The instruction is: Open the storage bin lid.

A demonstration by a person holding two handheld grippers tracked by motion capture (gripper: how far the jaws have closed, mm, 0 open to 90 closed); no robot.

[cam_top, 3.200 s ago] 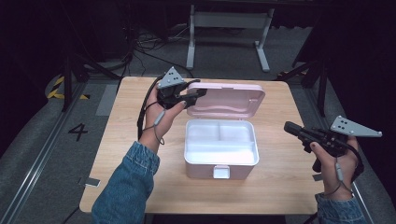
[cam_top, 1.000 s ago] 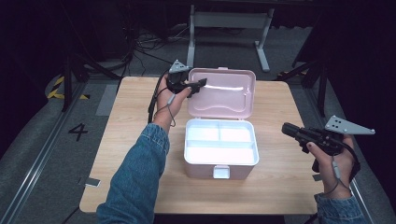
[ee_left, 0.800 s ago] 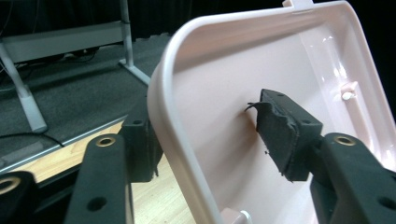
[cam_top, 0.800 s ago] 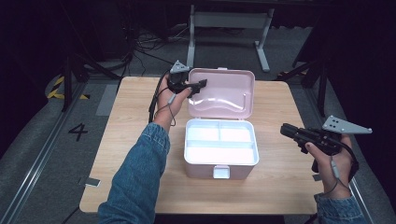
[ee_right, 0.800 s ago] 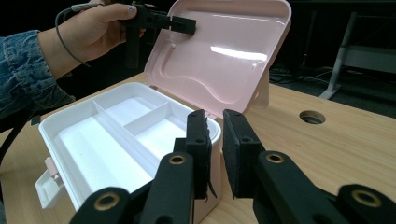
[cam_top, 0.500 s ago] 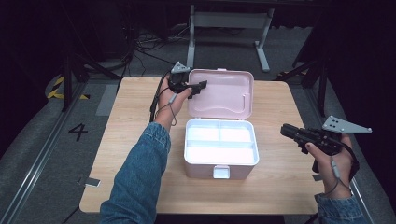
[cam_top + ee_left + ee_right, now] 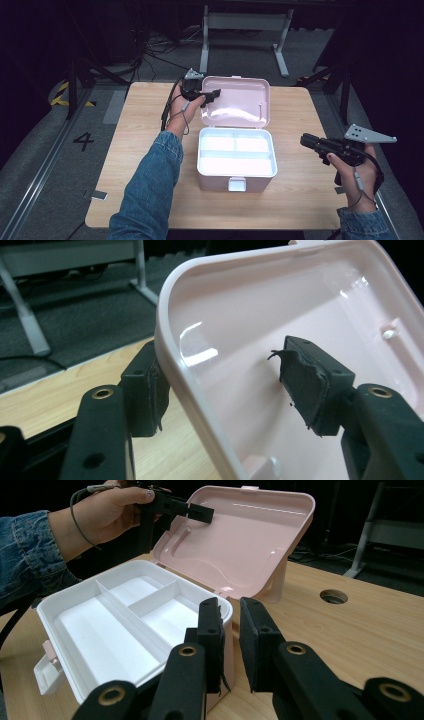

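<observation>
The pink lid [image 7: 239, 100] stands raised, so the box [image 7: 236, 159] is open; left tongs [image 7: 225, 385], just opening, straddle its rim unpressed; right tongs [image 7: 231, 640] hover nearly closed, empty.

Wooden table [image 7: 150, 105], dim grey floor [image 7: 60, 165], perhaps carpeted.

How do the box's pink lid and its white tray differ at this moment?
The pink lid stands raised at the back; the white tray lies flat in the box. The lid's inside is one smooth surface; the tray is split into compartments. The lid's corner sits between the left gripper's open jaws; nothing touches the tray. Both hold nothing.
</observation>
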